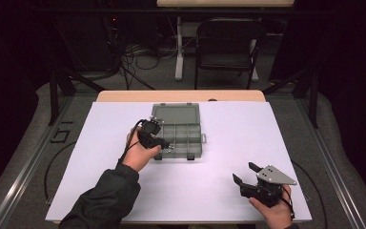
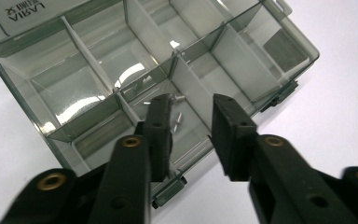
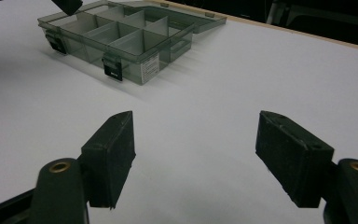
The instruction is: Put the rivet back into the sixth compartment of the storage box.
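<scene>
A clear grey compartment box lies open on the white table, its lid folded back. My left gripper hangs over the box's near left corner. In the left gripper view its jaws stand apart with nothing between them, just above a compartment that holds a few small metal pins. The box wall and its dividers are see-through; the other compartments look bare. My right gripper rests near the table's front right, open and empty, far from the box.
The white table sheet spreads wide around the box. Two dark latches hang on the box's near wall. A black folding chair and cables stand on the floor beyond the table's far edge.
</scene>
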Tool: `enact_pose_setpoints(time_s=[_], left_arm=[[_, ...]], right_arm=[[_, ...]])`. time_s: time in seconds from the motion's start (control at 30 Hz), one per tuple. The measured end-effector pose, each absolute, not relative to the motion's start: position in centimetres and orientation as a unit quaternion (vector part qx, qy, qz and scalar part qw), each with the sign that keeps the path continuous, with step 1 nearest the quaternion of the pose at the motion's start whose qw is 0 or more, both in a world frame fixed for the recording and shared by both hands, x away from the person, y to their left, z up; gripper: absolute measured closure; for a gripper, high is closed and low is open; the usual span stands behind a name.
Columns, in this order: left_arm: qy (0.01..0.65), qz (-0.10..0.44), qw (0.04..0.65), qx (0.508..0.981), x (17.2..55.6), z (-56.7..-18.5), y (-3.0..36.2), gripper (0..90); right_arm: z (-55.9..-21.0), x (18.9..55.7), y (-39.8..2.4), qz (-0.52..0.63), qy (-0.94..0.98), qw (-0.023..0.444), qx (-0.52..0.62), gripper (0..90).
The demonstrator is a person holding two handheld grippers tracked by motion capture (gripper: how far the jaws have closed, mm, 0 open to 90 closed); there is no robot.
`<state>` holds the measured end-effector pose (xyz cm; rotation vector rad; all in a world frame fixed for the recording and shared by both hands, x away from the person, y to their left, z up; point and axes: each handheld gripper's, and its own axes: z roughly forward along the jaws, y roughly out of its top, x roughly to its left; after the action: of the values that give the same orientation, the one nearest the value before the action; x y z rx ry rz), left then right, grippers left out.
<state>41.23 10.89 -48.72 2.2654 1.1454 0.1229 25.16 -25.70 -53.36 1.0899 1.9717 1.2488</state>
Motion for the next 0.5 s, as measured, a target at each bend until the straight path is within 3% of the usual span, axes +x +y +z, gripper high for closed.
enact_pose_setpoints(time_s=[0.27,0.5], left_arm=[[0.417,0.067,0.314,0.85,40.4,-48.3,11.2,49.2],[0.408,0.075,0.324,0.85,39.3,-48.1,12.1,42.9]], right_arm=[[-53.4,25.2,-25.7,0.466,0.735,0.279,0.407,27.8],[-53.4,25.2,-25.7,0.466,0.735,0.279,0.405,27.8]])
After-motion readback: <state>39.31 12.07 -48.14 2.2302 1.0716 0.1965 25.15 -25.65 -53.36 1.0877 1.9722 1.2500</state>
